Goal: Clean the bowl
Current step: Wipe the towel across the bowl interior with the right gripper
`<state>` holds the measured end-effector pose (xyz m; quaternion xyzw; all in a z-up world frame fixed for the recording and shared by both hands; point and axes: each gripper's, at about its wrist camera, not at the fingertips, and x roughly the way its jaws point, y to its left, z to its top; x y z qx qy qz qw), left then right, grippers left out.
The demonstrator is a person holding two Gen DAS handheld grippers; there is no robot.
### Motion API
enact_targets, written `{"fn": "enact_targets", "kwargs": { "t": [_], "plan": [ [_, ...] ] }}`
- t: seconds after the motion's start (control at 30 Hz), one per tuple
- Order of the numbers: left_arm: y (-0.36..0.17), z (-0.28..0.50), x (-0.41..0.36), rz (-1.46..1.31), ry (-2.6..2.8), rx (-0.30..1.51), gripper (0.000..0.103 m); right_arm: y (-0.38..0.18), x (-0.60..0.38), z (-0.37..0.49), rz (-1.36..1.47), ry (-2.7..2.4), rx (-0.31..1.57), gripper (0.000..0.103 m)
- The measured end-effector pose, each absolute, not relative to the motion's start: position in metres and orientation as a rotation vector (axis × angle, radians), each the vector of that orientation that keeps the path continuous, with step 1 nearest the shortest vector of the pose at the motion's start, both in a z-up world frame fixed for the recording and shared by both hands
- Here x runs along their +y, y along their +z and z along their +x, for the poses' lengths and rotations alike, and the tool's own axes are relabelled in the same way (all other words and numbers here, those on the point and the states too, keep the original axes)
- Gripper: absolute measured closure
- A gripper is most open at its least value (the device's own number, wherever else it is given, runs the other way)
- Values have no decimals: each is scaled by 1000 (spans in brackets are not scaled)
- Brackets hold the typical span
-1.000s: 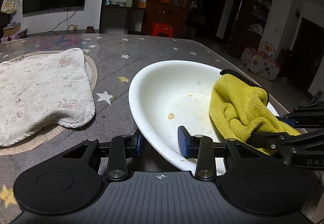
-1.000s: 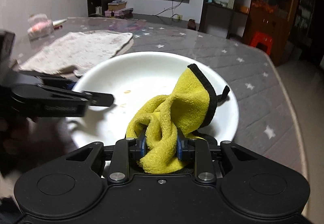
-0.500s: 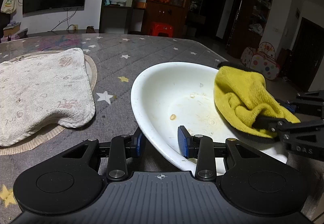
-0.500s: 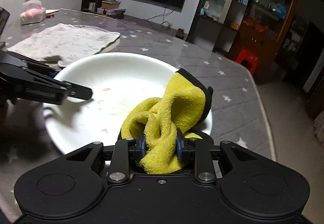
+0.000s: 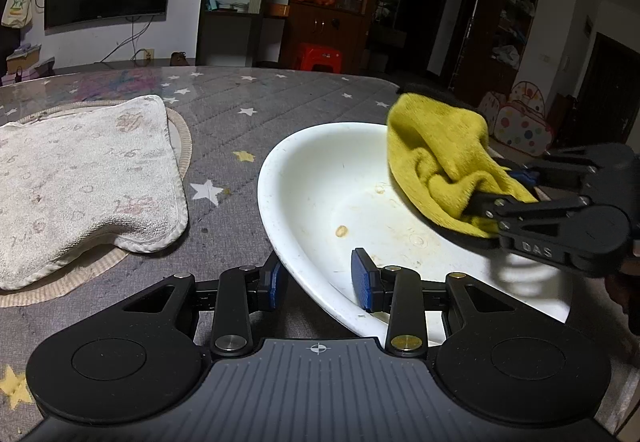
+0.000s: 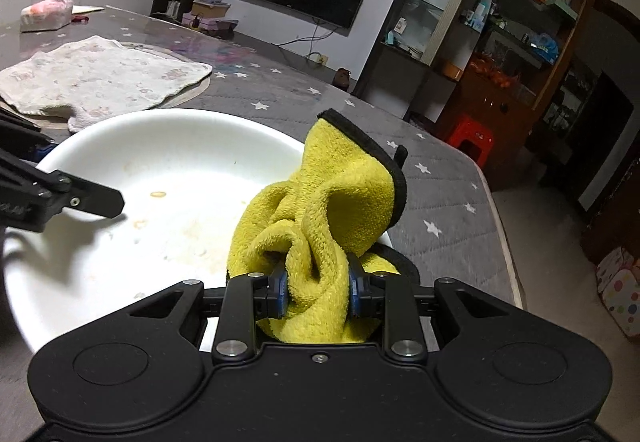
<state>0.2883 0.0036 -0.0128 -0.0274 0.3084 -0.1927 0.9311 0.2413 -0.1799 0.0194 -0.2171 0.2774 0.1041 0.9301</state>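
Bowl (image 5: 320,178), white and wide, sits on the grey star-print counter (image 5: 280,98) with its mouth facing up; its rim looks round in the right wrist view, so no long axis can be told. Brownish smears and a small food crumb (image 5: 341,230) mark the inside of the bowl.

At the bowl's near edge the left gripper (image 5: 319,280) straddles the rim, one blue pad outside the wall and one inside, fingers spread apart and not pressing the rim.

Over the bowl's far-right side the right gripper (image 6: 316,292) has its fingers clenched on a bunched yellow cloth (image 6: 332,210) with a black hem; the cloth rises above the rim, and whether its lower folds touch the bowl cannot be told.

Left of the bowl, well apart from it, a pale towel (image 5: 80,178) lies flat on a round mat (image 5: 182,146).
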Motion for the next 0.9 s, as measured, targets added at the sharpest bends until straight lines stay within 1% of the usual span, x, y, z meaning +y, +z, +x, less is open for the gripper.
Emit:
{"fn": "enact_targets", "kwargs": {
  "t": [0.3,0.63,0.9],
  "plan": [
    [-13,288,2,-45,-391,631,66,18,-168,258,-459,263,585,74],
    [-12,286,2,-48,-392,631,66,25,-167,244,-363,343,612,74],
    [-11,286,2,-54,-394,632,66,29,-158,219,-346,407,632,74]
  ]
}}
